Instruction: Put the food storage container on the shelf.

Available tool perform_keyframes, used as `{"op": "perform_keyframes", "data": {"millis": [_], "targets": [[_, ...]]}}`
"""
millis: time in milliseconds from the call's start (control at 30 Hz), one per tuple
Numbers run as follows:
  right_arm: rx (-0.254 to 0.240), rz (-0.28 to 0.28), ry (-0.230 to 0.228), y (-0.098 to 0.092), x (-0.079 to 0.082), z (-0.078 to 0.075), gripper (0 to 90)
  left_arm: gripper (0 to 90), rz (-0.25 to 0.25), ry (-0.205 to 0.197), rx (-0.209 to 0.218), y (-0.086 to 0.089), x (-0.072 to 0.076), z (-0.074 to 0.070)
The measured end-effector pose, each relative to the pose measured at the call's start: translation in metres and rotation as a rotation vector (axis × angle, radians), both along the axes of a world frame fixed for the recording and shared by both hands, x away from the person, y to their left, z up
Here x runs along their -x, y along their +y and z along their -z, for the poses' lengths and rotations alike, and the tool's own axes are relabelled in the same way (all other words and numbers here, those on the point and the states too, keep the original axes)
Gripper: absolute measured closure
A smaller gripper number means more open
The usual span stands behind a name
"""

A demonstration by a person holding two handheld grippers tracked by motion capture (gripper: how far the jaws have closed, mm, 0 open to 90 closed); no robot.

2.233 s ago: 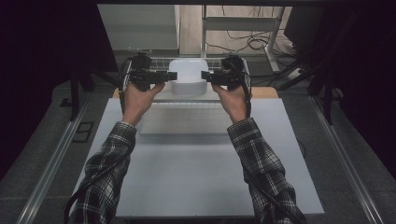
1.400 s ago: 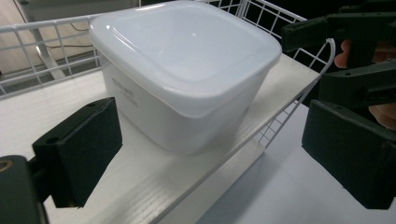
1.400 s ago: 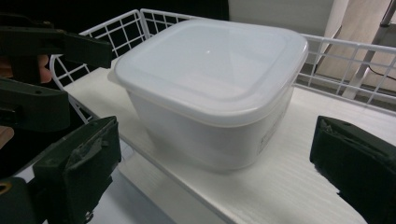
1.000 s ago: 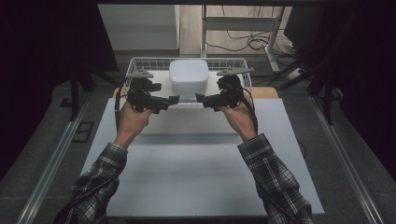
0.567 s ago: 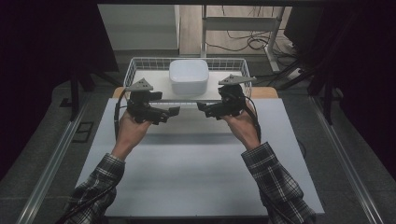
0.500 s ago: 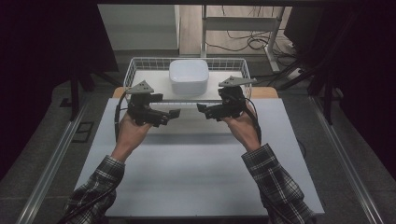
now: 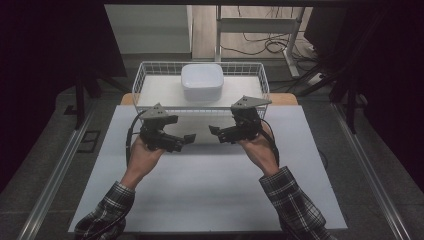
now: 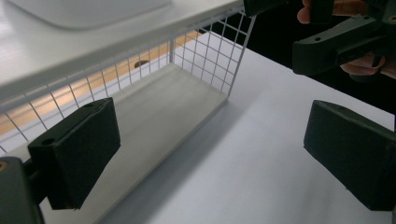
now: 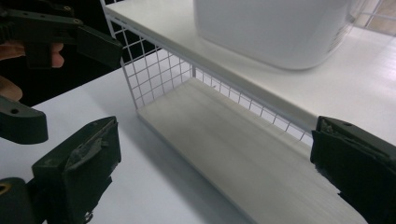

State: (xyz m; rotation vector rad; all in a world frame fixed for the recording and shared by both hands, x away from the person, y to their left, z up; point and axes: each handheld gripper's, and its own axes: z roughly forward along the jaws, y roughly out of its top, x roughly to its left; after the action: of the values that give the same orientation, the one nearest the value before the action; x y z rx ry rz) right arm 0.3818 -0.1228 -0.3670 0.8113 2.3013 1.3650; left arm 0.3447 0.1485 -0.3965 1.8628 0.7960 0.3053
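Your left claw (image 7: 187, 139) and right claw (image 7: 212, 131) hang released, tips facing over the table (image 7: 210, 200); the basket (image 7: 145, 80) with its tub (image 7: 201, 81) sits at 12 o'clock, seemingly ready to reach.

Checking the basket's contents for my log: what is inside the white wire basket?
A white rounded-square container sits on a white board inside the white wire basket. What is under the container is covered.

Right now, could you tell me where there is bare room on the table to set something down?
The white mat is bare between the two forearms and toward its near edge. It is crowded by the wire rack with its white tub, where the left gripper and right gripper hover.
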Motion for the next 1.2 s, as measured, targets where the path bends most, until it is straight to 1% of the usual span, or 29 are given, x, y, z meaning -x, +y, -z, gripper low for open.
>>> {"op": "perform_keyframes", "data": {"millis": [67, 133, 167, 200, 233, 267, 333, 467, 500, 533, 600, 667, 700, 733, 767, 800, 833, 1000, 1200], "targets": [[0.001, -0.003, 0.000, 0.000, 0.001, 0.002, 1.4, 3.4, 0.001, 0.002, 0.000, 0.000, 0.001, 0.002], [0.002, -0.012, 0.003, 0.001, 0.005, 0.007, 1.4, 3.4, -0.001, 0.003, -0.003, -0.001, 0.005, 0.009], [0.002, -0.012, 0.003, 0.001, 0.005, 0.007, 1.4, 3.4, -0.001, 0.003, -0.003, -0.001, 0.005, 0.009], [0.001, -0.018, 0.002, 0.001, 0.008, 0.011, 1.2, 3.4, 0.000, 0.008, -0.005, -0.002, 0.007, 0.014], [0.001, -0.018, 0.002, 0.001, 0.008, 0.011, 1.2, 3.4, 0.000, 0.008, -0.005, -0.002, 0.007, 0.014], [0.000, -0.021, 0.003, 0.001, 0.011, 0.016, 0.8, 3.4, -0.001, 0.010, -0.004, -0.002, 0.009, 0.018], [0.006, -0.024, 0.001, 0.000, 0.013, 0.021, 0.0, 3.3, -0.003, 0.014, -0.004, -0.003, 0.011, 0.023], [0.005, -0.014, -0.002, -0.002, 0.018, 0.031, 0.0, 3.3, -0.008, 0.023, -0.008, -0.005, 0.015, 0.033], [0.005, -0.014, -0.002, -0.002, 0.018, 0.031, 0.0, 3.4, -0.008, 0.023, -0.008, -0.005, 0.015, 0.033], [0.001, -0.012, 0.003, -0.004, 0.020, 0.035, 0.0, 3.3, -0.008, 0.028, -0.009, -0.005, 0.017, 0.038], [-0.002, -0.010, 0.005, -0.005, 0.021, 0.037, 0.0, 3.3, -0.010, 0.030, -0.011, -0.005, 0.018, 0.041], [-0.010, -0.006, 0.010, -0.008, 0.024, 0.043, 0.0, 3.4, -0.014, 0.038, -0.009, -0.004, 0.022, 0.050], [-0.013, -0.005, 0.010, -0.010, 0.026, 0.045, 0.0, 3.5, -0.011, 0.048, -0.018, -0.004, 0.022, 0.052], [-0.017, -0.005, 0.007, -0.011, 0.027, 0.047, 0.0, 3.5, -0.011, 0.048, -0.018, -0.004, 0.022, 0.052], [-0.013, -0.006, 0.010, -0.012, 0.028, 0.049, 0.0, 3.5, -0.015, 0.048, -0.028, -0.004, 0.023, 0.056], [-0.004, -0.008, 0.011, -0.012, 0.028, 0.050, 0.0, 3.6, -0.015, 0.048, -0.028, -0.004, 0.023, 0.056], [0.003, -0.007, 0.009, -0.013, 0.030, 0.051, 0.0, 3.7, -0.009, 0.057, -0.024, -0.004, 0.025, 0.059], [0.006, -0.013, 0.011, -0.016, 0.037, 0.057, 0.0, 3.6, -0.008, 0.068, -0.046, -0.005, 0.031, 0.069], [0.020, -0.021, 0.012, -0.017, 0.045, 0.064, 0.0, 3.6, -0.003, 0.070, -0.050, -0.005, 0.038, 0.072]]}}
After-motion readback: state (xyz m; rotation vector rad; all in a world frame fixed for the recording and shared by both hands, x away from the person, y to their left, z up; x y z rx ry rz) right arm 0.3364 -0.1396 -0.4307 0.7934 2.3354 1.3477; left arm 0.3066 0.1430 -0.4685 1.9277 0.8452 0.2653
